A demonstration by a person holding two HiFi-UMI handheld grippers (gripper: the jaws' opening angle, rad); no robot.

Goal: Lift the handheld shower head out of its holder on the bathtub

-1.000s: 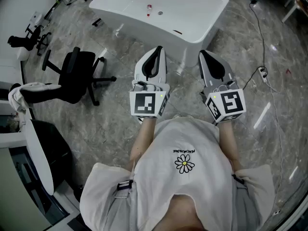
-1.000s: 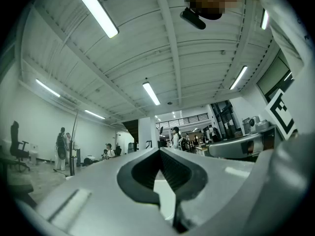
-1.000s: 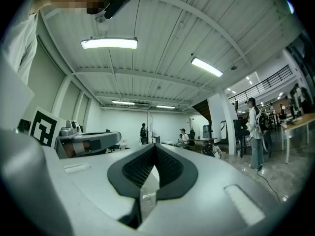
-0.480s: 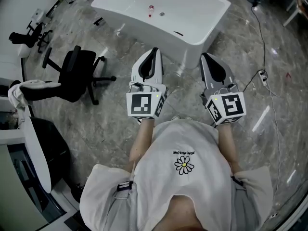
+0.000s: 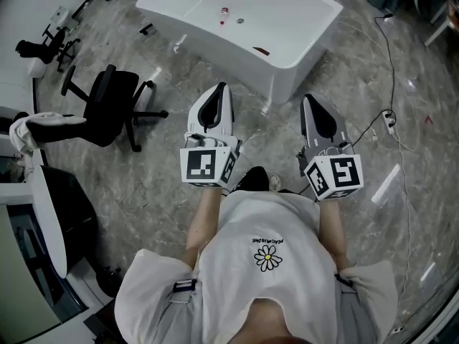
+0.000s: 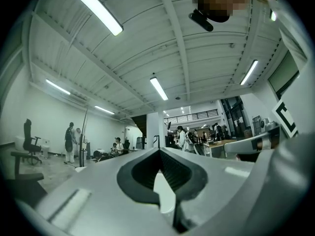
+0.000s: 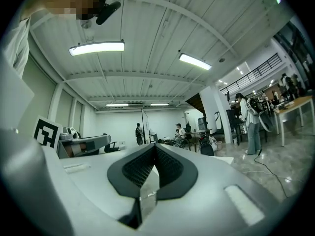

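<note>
The white bathtub point(image 5: 301, 56) stands on the marble floor at the top of the head view. A slim pale fitting point(image 5: 266, 107) rises beside its near wall; the shower head and its holder are too small to make out. My left gripper point(image 5: 219, 86) and right gripper point(image 5: 310, 99) are held side by side in front of the person's chest. Both point level toward the tub and stop short of it. Their jaws are closed tip to tip with nothing between them, as the left gripper point(image 6: 159, 150) and right gripper point(image 7: 155, 145) show in their own views.
A black office chair point(image 5: 107, 110) stands left of the tub. A cable with a power strip point(image 5: 389, 118) runs over the floor at the right. A small red item point(image 5: 224, 11) lies inside the tub. People stand far off across the hall point(image 6: 70, 141).
Both grippers have dropped lower in the head view and sit farther from the tub. A dark shoe now shows between the forearms. The jaws stay closed.
</note>
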